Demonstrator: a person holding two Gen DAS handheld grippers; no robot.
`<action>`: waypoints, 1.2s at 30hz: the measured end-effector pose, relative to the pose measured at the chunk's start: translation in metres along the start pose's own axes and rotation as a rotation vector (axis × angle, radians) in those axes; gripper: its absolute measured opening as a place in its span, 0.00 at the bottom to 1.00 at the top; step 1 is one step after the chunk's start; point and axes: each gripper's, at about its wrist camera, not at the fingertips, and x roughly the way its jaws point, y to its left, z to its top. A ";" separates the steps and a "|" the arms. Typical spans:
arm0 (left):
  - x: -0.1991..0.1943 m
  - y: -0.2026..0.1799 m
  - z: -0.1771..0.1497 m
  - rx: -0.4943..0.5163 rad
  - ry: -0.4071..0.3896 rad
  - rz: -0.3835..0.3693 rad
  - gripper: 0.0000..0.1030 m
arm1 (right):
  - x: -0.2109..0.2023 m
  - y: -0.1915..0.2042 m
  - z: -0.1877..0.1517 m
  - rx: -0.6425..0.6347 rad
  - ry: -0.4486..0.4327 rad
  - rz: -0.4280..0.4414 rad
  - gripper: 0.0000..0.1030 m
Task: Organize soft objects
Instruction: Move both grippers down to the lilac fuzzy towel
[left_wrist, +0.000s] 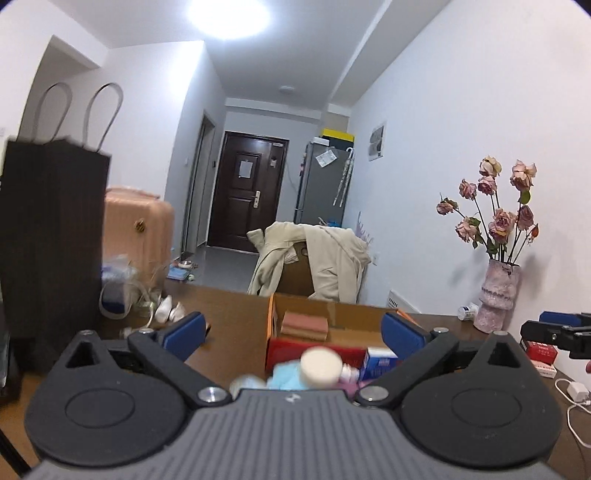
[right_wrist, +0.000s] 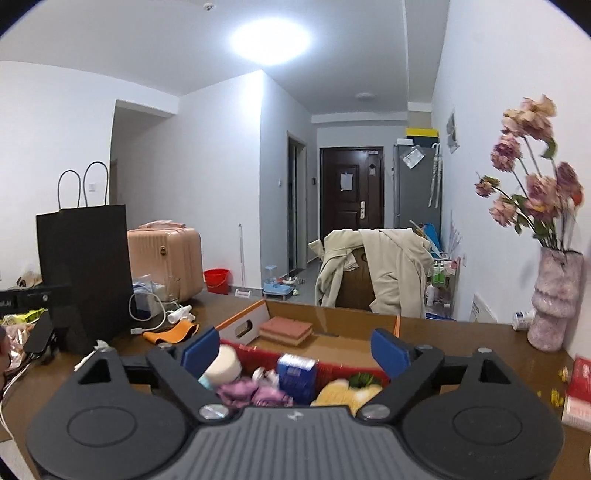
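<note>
A red bin (right_wrist: 255, 351) on the brown table holds soft things: a white round puff (right_wrist: 221, 365), purple cloth (right_wrist: 247, 393), a yellow plush (right_wrist: 345, 395), plus a blue carton (right_wrist: 297, 374). My right gripper (right_wrist: 295, 350) hovers just before it, open, nothing between its blue pads (right_wrist: 201, 350). In the left wrist view, the red bin (left_wrist: 291, 350) shows the puff (left_wrist: 320, 367) and light blue cloth (left_wrist: 288, 376). My left gripper (left_wrist: 293, 332) is open and empty above it. Behind stands a cardboard box (left_wrist: 354, 314) with a pink sponge (left_wrist: 304, 325) inside. The right gripper (left_wrist: 561, 332) peeks in at the far right.
A black paper bag (right_wrist: 85, 269) stands at the left with cables and an orange band (right_wrist: 171, 332) beside it. A vase of dried roses (right_wrist: 554, 306) stands at the right wall, red packs (right_wrist: 580, 387) near it. A coat-draped chair (right_wrist: 373, 269) is behind the table.
</note>
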 end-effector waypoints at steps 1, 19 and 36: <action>-0.005 0.000 -0.009 0.000 -0.001 0.005 1.00 | -0.006 0.006 -0.009 -0.004 -0.004 -0.004 0.87; 0.005 -0.018 -0.084 0.101 0.160 -0.102 1.00 | -0.020 0.024 -0.114 0.145 0.105 -0.079 0.85; 0.141 -0.005 -0.092 -0.177 0.413 -0.238 0.32 | 0.090 0.033 -0.099 0.208 0.199 0.087 0.38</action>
